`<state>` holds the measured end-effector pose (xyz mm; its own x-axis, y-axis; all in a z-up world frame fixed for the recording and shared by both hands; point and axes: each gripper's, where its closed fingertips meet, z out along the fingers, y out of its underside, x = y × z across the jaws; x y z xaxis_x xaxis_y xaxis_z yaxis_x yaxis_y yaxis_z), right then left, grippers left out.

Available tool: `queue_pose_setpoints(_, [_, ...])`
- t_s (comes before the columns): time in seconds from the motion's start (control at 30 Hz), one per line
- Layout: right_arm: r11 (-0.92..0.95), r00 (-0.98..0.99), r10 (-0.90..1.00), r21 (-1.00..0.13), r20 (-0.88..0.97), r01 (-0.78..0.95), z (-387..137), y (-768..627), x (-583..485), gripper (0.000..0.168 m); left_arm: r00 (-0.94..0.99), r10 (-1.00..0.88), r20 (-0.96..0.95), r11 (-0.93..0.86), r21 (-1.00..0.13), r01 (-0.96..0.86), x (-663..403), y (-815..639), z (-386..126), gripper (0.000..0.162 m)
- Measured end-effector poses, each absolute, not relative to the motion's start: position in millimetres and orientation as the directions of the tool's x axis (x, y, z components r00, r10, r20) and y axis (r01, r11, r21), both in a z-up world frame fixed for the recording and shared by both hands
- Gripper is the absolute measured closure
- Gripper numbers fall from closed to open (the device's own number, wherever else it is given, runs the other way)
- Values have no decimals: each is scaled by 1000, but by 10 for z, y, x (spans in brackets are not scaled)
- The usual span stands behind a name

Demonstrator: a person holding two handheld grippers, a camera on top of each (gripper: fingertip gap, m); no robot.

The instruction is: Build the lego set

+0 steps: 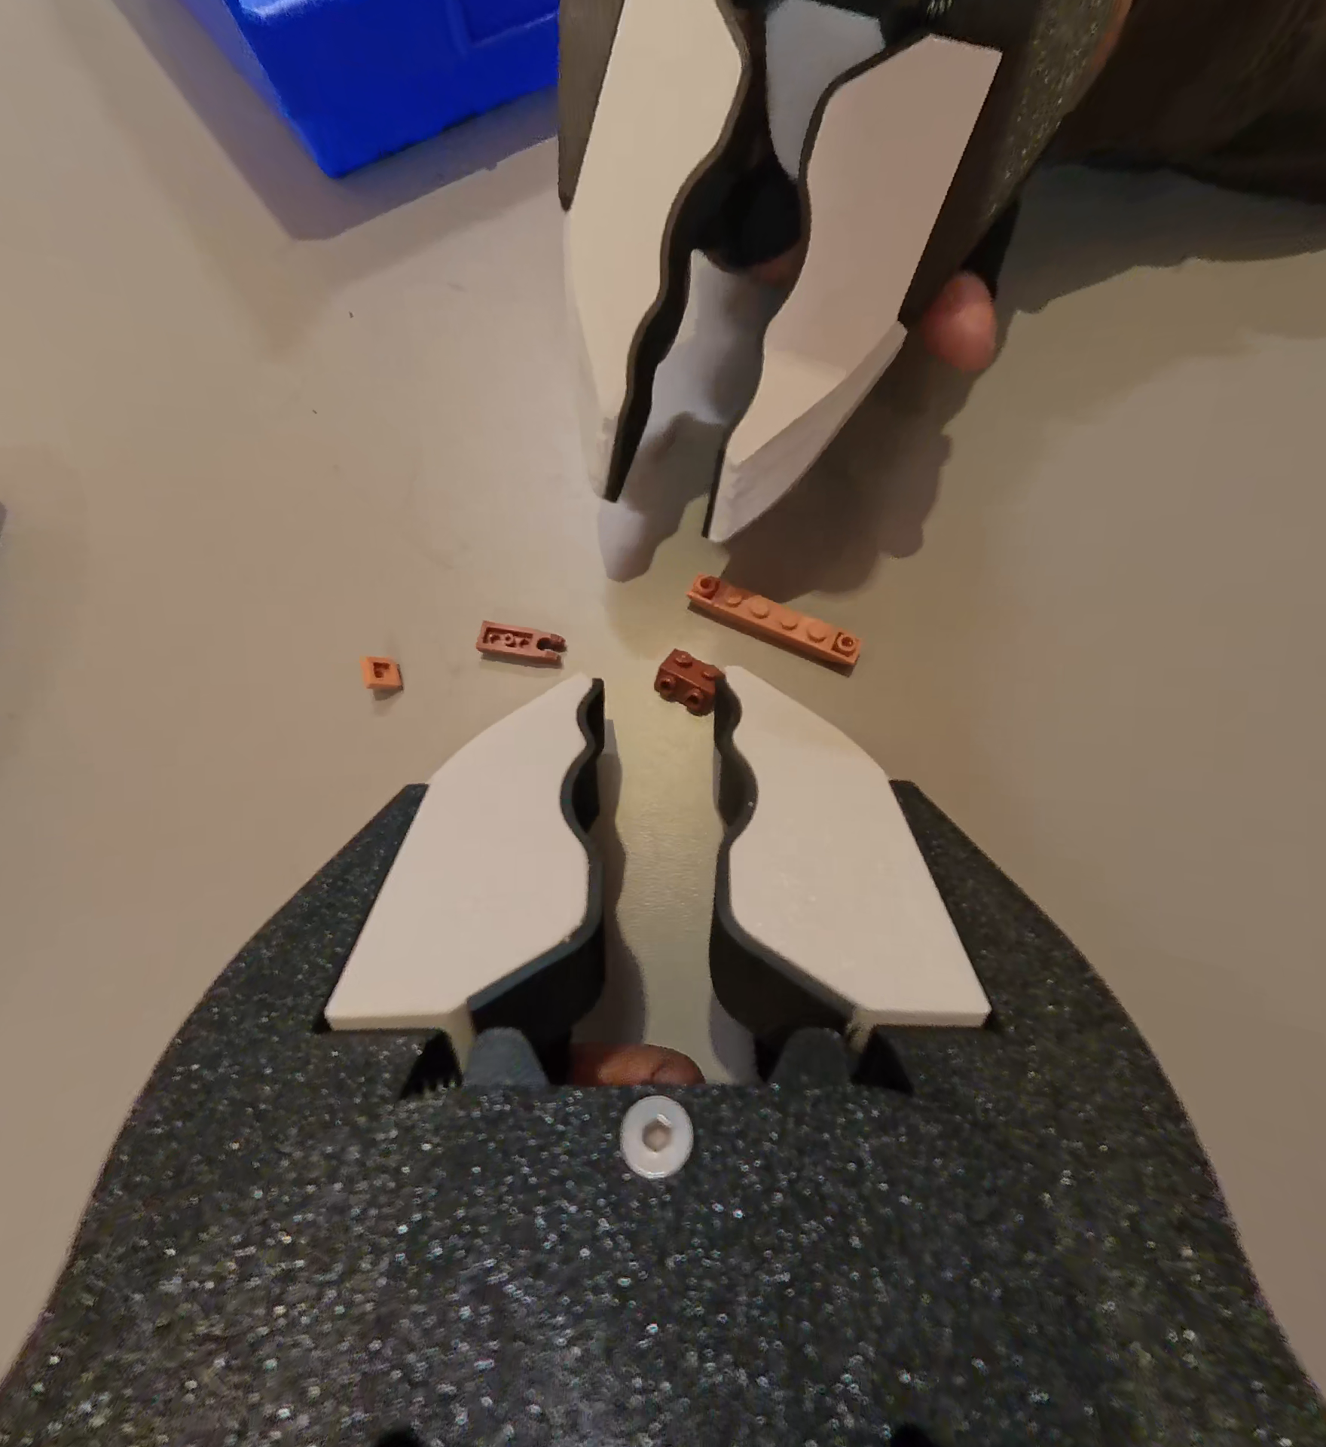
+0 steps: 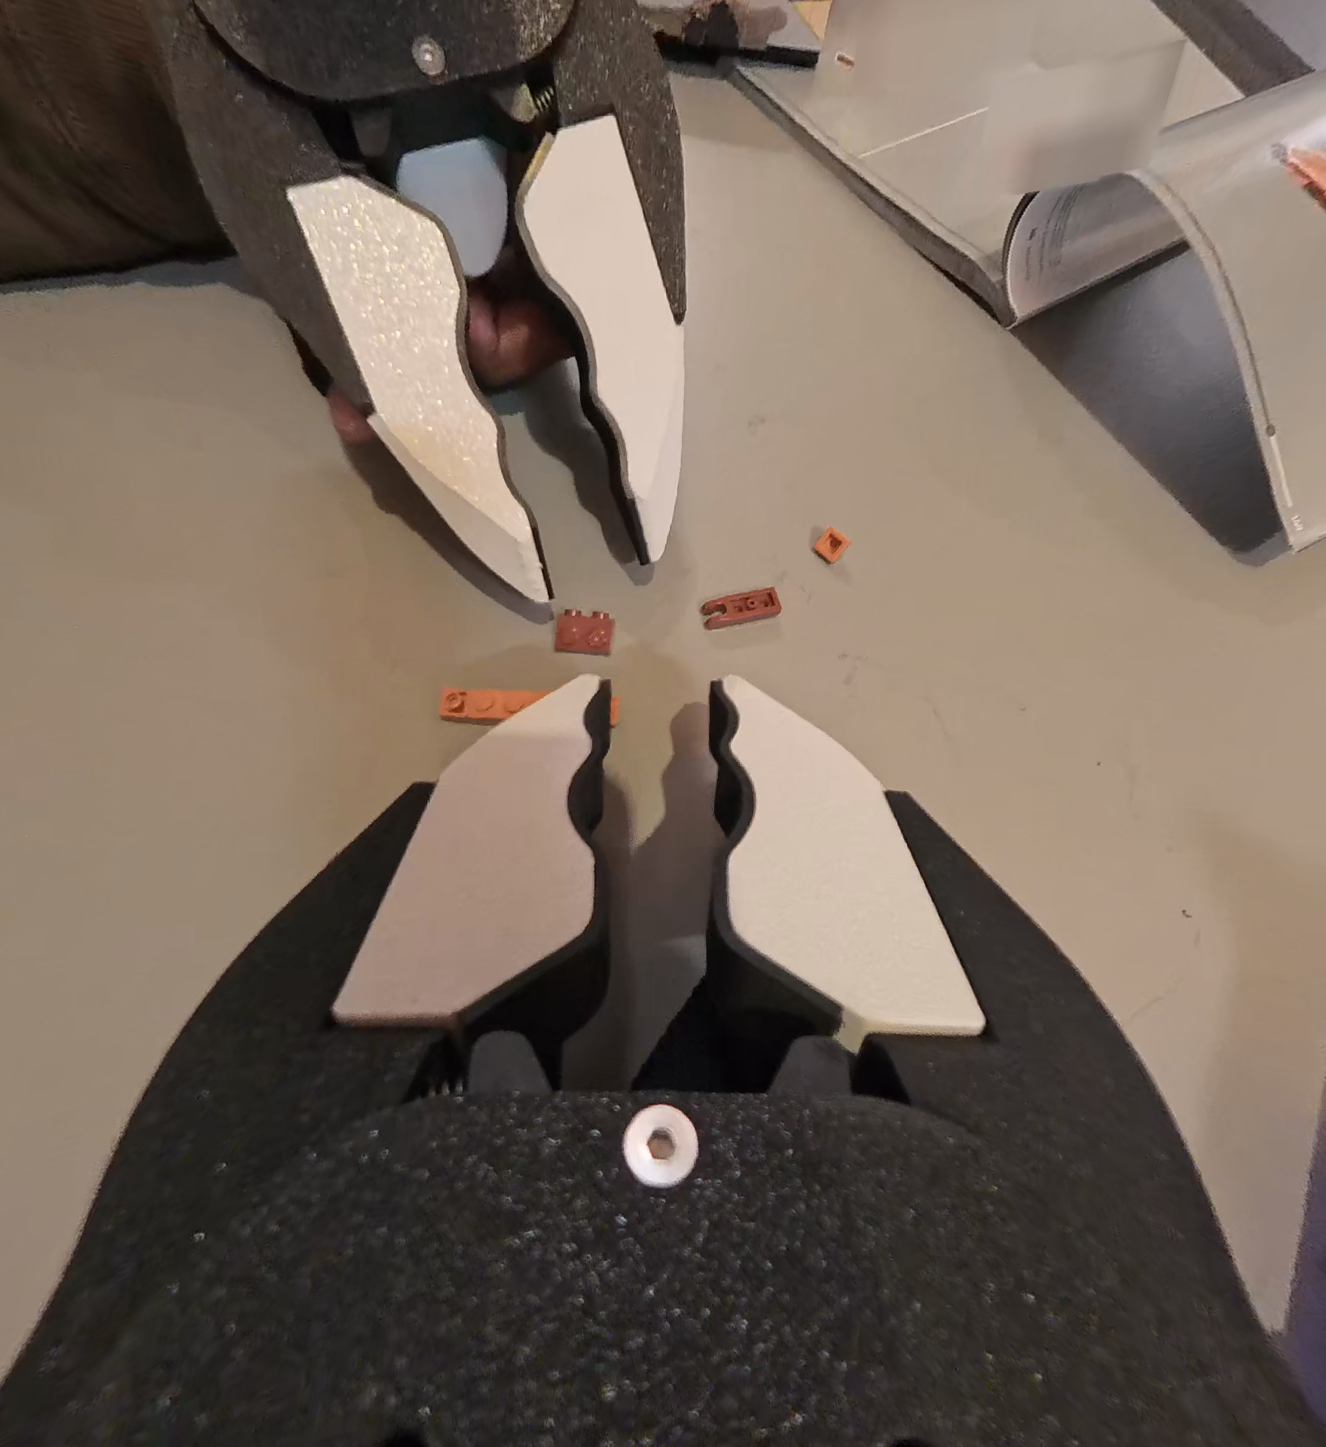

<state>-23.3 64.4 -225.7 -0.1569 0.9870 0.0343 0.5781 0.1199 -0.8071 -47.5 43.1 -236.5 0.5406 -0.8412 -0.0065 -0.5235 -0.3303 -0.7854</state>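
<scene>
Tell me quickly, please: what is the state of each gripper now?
Left gripper: open, holding nothing; a dark brown brick lies at its tips.
Right gripper: open, holding nothing, above the table.

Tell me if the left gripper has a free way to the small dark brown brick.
Probably yes. The left gripper is open, the dark brown brick lies on the table just ahead by its right fingertip, and nothing sits between; the right gripper hovers farther off.
</scene>
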Motion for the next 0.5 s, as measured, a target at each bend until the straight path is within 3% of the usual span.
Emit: queue_pose_setpoints(0.5, [146, -145, 986, -821, 78, 552, -2216, 764, -305, 145, 545, -838, -8, -327, -793, -514, -480, 435, -2345, 134])
